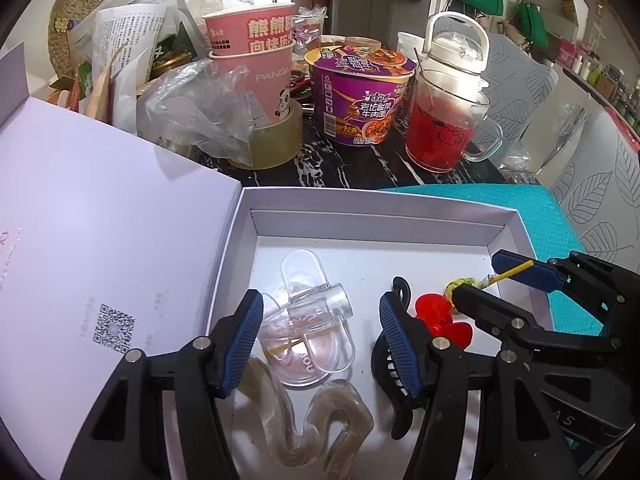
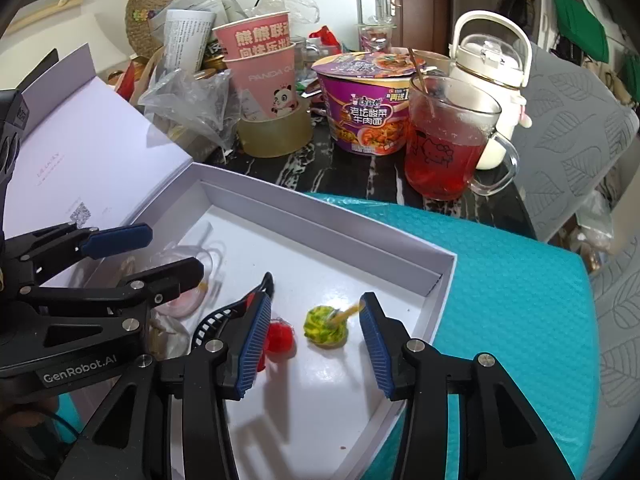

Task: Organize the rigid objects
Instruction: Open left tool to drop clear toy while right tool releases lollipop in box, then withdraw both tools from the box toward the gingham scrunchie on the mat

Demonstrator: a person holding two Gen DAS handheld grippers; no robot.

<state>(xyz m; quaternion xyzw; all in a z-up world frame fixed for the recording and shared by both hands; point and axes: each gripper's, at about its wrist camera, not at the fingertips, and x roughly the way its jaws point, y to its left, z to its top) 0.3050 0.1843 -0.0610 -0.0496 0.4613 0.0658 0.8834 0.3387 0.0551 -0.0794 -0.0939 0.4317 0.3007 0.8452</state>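
So everything small is going into the white box [image 1: 440, 206], which sits with its lid [image 1: 100, 220] flipped open to the left, half on a teal mat [image 2: 520, 280] so it's right in front of me and easy to reach from both sides.

The clear plastic case [image 1: 308, 332] lies toward the box's left side, with a translucent hair clip [image 1: 316, 420] at the near edge below it. The black claw clip [image 1: 394, 364] sits mid-box, the red piece [image 1: 436, 316] just beside it, and the green lollipop [image 2: 326, 326] lies toward the right wall, stick pointing at the far right corner. My guess is that light stuff is spread flat so nothing stacks or rolls.

My left gripper [image 1: 320, 344] is spread wide over the clear case, pads on either side but I can't tell if they're touching it. It's not gripping anything.

My right gripper [image 2: 314, 344] is also wide open, straddling the lollipop with a gap each side; the left pad is near the red piece. Looks like the lollipop is already parked, or I'm about to nudge it.
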